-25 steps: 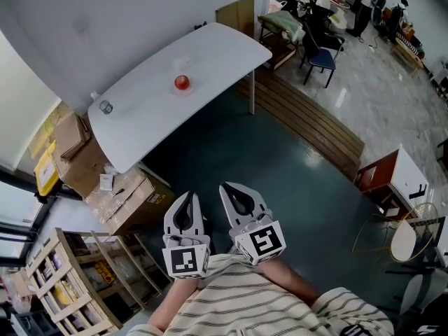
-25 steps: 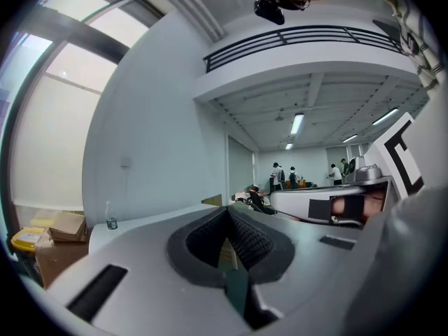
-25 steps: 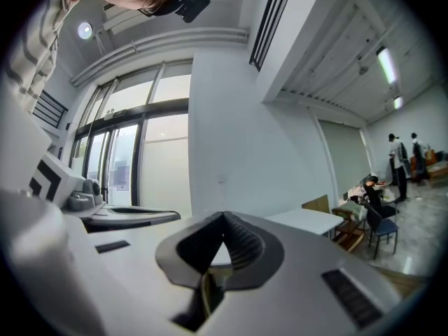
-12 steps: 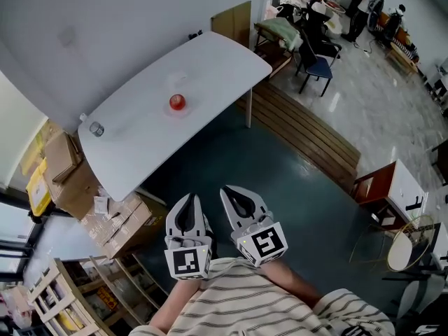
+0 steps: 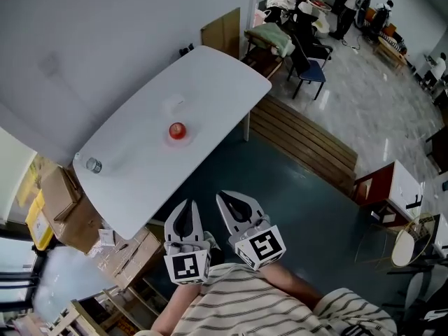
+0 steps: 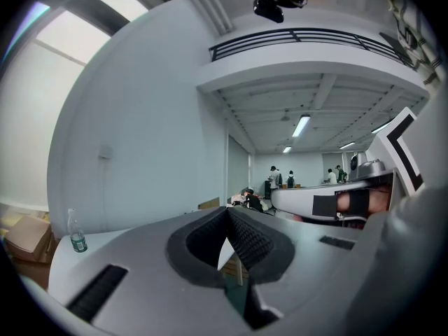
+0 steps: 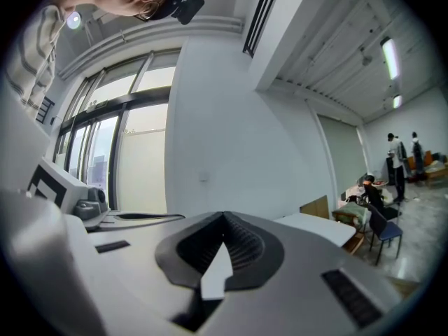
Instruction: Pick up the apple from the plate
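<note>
A red apple [image 5: 177, 129] sits on a clear plate on the long white table [image 5: 210, 82], well ahead of me across the dark floor. My left gripper [image 5: 186, 211] and right gripper [image 5: 236, 203] are held side by side close to my body, both pointing level toward the table. Each is shut with nothing between its jaws. In the left gripper view the tips of my left gripper [image 6: 227, 212] meet, with the table's end beyond them. In the right gripper view my right gripper [image 7: 224, 219] is closed too. The apple is hidden in both gripper views.
A small water bottle [image 5: 93, 164] stands at the table's left end, also seen as a bottle [image 6: 75, 234] in the left gripper view. Cardboard boxes [image 5: 66, 205] sit beside and under that end. A wooden slatted platform [image 5: 308, 142] and chairs [image 5: 304, 65] lie to the right.
The table and apple have shifted down and nearer in the head view as I walk toward them. Both grippers keep the same shut pose in front of me.
</note>
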`<state>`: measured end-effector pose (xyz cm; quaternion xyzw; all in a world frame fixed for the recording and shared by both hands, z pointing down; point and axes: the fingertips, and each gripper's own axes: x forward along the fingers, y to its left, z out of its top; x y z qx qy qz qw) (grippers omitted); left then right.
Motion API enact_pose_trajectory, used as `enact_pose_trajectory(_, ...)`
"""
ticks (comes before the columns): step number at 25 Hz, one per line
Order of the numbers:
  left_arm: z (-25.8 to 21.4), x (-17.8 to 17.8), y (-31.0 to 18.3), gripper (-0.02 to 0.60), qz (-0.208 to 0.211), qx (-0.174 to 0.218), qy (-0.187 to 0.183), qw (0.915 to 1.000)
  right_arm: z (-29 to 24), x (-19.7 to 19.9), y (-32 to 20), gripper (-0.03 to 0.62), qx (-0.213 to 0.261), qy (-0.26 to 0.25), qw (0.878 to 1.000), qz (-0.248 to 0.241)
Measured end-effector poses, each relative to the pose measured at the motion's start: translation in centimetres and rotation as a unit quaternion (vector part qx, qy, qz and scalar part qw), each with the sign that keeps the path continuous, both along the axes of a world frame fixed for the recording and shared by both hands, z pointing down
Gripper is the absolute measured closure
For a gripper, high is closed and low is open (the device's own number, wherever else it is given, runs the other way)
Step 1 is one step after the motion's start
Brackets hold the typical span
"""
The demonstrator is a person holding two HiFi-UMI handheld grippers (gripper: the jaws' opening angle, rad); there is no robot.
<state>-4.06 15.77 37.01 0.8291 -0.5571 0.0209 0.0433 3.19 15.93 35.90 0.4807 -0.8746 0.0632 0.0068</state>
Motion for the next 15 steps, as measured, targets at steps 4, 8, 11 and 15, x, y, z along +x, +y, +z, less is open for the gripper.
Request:
enact_pose_trajectory(4, 0.1, -1.8, -3.2, 0.577, 0.003, -0.002, 0.004, 1.0000, 0.5, -1.6, -3.2, 0.581, -0.004, 0.001, 1.000, 0.007)
enact_pose_trajectory(8, 0.6, -3.6, -5.6, 0.577, 0.007, -0.005, 0.006, 0.9999, 0.5, -3.4, -5.8, 0.582, -0.006, 0.004, 1.000, 0.008)
enact_pose_trajectory(11, 0.4, -4.5, -7.1, 0.577, 0.007, -0.004, 0.012, 0.9999, 0.6, -4.5, -7.2, 0.582, -0.007, 0.009, 1.000, 0.008)
enact_pose_trajectory(15, 1.1, -5.1, -8.8, 0.577, 0.003, -0.014, 0.015, 0.9998, 1.0, -4.9, -8.7, 0.582, -0.013, 0.010, 1.000, 0.005)
